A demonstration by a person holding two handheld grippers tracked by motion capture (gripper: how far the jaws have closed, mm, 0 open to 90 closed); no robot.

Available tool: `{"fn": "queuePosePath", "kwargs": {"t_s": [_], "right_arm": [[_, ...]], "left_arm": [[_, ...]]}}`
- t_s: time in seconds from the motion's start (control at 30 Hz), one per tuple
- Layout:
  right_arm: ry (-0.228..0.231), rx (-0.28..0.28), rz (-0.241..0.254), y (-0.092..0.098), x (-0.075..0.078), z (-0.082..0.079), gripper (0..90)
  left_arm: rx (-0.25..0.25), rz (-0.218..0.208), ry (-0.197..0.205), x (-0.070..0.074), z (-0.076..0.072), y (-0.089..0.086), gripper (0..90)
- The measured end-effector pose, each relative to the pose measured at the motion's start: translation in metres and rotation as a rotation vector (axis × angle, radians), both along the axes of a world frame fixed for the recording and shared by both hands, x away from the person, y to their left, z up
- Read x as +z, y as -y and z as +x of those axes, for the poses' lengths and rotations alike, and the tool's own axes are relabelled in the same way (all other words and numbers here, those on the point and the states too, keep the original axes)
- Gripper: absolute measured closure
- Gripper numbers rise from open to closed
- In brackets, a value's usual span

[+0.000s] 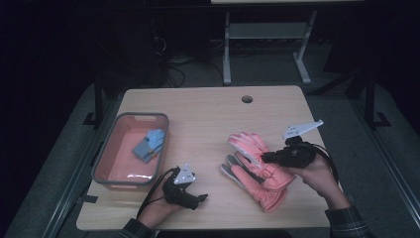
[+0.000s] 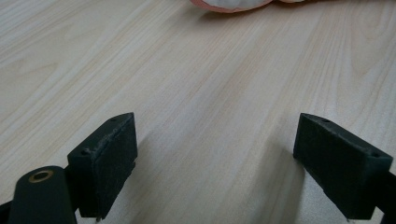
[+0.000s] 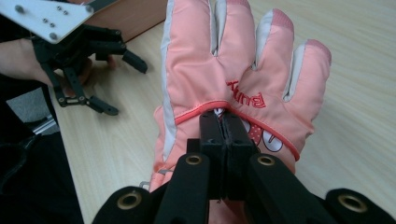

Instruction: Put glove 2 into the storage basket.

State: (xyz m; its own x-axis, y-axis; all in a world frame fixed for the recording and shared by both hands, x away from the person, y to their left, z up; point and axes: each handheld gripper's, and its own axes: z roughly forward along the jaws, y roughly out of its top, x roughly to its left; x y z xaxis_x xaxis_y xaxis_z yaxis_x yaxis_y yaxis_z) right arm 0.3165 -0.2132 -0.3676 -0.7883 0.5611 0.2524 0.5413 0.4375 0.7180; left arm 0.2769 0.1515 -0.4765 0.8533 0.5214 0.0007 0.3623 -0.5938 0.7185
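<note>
Between the jaws of your right gripper (image 3: pixel 223 135) sits a pinch of the pink ski glove (image 3: pixel 233 74): the two black jaws are pressed together on the fabric at the back of the hand, right on the red piping seam. The glove is salmon pink with grey strips between the fingers, red embroidered lettering across the back and a white-and-red patch just by the jaws. Its fingers spread away from the gripper, toward your other hand.

From the high view, your right gripper (image 1: pixel 267 157) holds this upper glove (image 1: pixel 247 145) at the right half of the wooden table (image 1: pixel 208 109), and a second pink glove (image 1: pixel 257 183) with grey fingertips lies under and just beside it.

Well apart to the left, your left gripper (image 1: pixel 200 197) hovers near the table's front edge with its jaws spread wide and nothing between them; its own view shows bare wood below and a glove's edge (image 2: pixel 233 4) farther ahead.

Beyond that gripper sits a pink, grey-rimmed bin (image 1: pixel 111 144) holding a small blue-and-grey glove (image 1: pixel 148 145).
</note>
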Motion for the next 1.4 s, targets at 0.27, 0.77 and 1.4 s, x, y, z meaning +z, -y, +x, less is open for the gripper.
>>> {"fn": "queuePosePath", "kwargs": {"t_s": [0.27, 0.77, 1.4], "right_arm": [[-0.005, 0.031, -0.025, -0.011, -0.003, -0.01, 89.0], [-0.062, 0.055, -0.137, -0.035, -0.035, -0.007, 88.8], [0.017, 0.034, -0.073, -0.029, -0.018, -0.012, 55.8]], "left_arm": [[0.002, 0.0, -0.002, 0.0, 0.0, 0.0, 12.8], [0.003, -0.001, -0.002, 0.0, 0.0, 0.0, 12.8], [0.015, 0.022, -0.019, 0.004, 0.0, 0.004, 14.5]]}}
